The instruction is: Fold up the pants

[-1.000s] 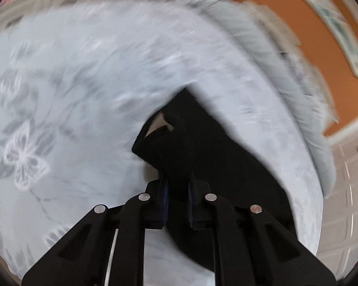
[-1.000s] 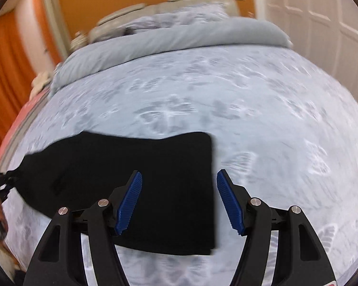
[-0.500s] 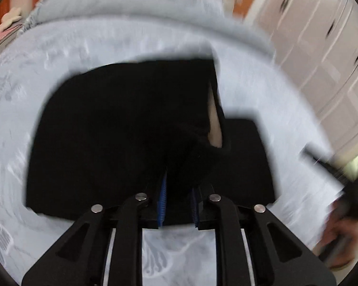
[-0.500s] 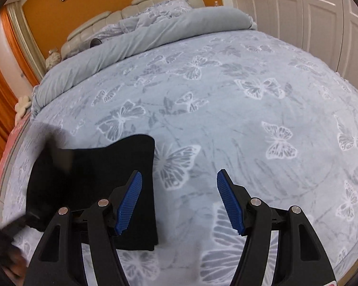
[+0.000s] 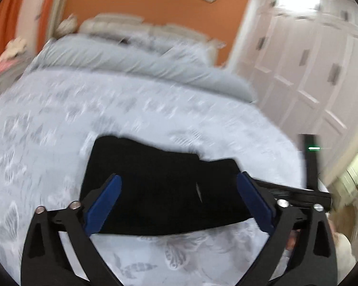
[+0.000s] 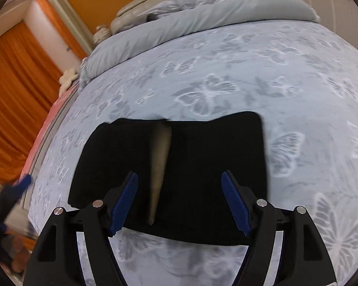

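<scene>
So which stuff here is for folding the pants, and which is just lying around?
For the job:
- black pants
- left tool, open
- right tool, open
- bedspread underneath

Just there:
- rolled grey duvet
- orange curtain
- white wardrobe doors

Motion-blurred headboard (image 5: pixel 143 27) and wardrobe doors (image 5: pixel 305 71) in left wrist view.
</scene>
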{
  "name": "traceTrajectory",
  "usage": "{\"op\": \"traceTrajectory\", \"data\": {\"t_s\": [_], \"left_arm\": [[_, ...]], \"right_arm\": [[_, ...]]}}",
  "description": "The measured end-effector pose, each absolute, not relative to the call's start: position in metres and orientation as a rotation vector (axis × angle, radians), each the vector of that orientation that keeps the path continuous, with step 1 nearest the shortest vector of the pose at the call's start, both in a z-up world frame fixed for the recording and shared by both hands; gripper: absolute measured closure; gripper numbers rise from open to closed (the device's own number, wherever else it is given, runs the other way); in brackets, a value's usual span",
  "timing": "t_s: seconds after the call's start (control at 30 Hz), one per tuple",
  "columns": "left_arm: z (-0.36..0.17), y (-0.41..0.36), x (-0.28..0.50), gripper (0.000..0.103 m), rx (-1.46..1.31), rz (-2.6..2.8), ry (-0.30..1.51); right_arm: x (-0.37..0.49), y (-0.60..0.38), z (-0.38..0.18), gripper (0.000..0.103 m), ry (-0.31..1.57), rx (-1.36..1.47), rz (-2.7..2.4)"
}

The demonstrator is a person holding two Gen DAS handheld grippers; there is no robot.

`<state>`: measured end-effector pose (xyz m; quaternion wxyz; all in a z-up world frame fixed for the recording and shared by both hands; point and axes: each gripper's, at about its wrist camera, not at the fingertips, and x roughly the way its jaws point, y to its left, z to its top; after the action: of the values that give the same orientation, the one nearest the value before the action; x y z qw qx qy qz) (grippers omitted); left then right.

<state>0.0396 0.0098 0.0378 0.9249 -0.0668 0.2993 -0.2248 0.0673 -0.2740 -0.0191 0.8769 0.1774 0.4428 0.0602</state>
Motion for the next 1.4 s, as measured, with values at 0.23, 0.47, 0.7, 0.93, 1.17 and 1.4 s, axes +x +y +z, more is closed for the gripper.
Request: {"op": "traceTrajectory", "data": {"t_s": [0.23,0.47,0.7,0.93,1.17,1.4], "left_arm": [[0.021,0.030,0.059,0.005,-0.011,-0.249,0.646],[0.005,0.084,0.078,0.005,-0.088,-0.043,0.738],[-0.001,0.130,0.080,0.005,-0.198,0.057,0.755],[-0.004,0.124,0.081,0.005,-0.165,0.039,0.760],[-0.018,0.086,0.092,0.005,-0.140,-0.042,0.825],[-0.057,0.059,0.119,0.005,-0.185,-0.099,0.988]], "right_arm": [[0.088,-0.247,-0.050,0.030,1.043,0.433,0.170],[0.110,-0.206,-0.071,0.055,1.055,0.378,0.172],[0.099,-0.193,-0.009,0.090,0.850,0.332,0.253],[0.076,-0.251,0.022,0.090,0.771,0.274,0.106],[0.089,-0.295,-0.053,0.089,0.976,0.248,-0.028],[0.049,-0.345,-0.031,0.050,0.922,0.357,-0.050]]}}
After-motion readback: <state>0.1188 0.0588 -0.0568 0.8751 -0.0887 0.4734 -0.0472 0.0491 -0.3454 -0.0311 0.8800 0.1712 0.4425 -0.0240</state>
